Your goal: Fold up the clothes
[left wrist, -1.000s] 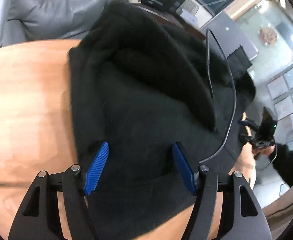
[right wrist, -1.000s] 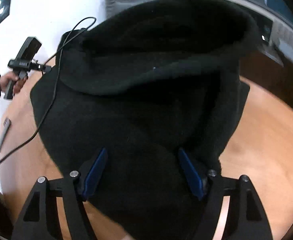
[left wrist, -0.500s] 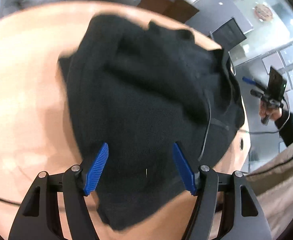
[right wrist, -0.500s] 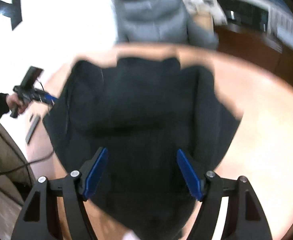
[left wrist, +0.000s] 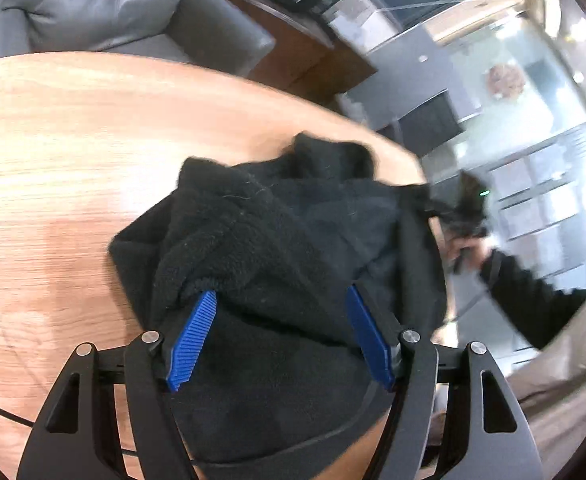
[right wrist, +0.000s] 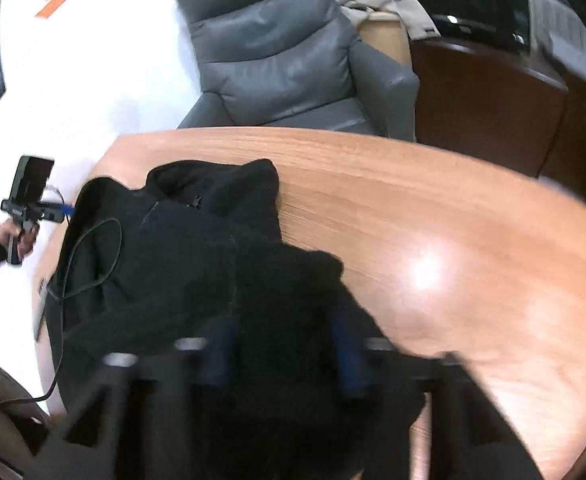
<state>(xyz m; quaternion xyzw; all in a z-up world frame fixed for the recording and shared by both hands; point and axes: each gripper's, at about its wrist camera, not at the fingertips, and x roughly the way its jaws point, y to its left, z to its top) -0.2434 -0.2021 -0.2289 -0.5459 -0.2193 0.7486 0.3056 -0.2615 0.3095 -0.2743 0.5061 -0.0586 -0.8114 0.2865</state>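
A black fleece jacket (left wrist: 285, 240) lies bunched on the round wooden table (left wrist: 53, 140); in the right wrist view the jacket (right wrist: 181, 248) shows its collar and zip toward the far edge. My left gripper (left wrist: 279, 332) is open, its blue pads wide apart, with a fold of fleece draped over and between the fingers. My right gripper (right wrist: 281, 356) is blurred by motion; its blue pads stand apart with black fleece between and over them. The other gripper shows at the table's edge in each view: the right one (left wrist: 467, 216) and the left one (right wrist: 33, 196).
A grey leather armchair (right wrist: 277, 60) stands behind the table. A dark wooden cabinet (right wrist: 485, 96) with a monitor is at the back right. A black cable (right wrist: 93, 256) loops over the jacket's left side. Bare table (right wrist: 453, 260) lies to the right of the jacket.
The jacket dropped from being held up and spread to lying bunched on the table. Both grippers pulled back and down toward the near edge; the right one is still moving fast.
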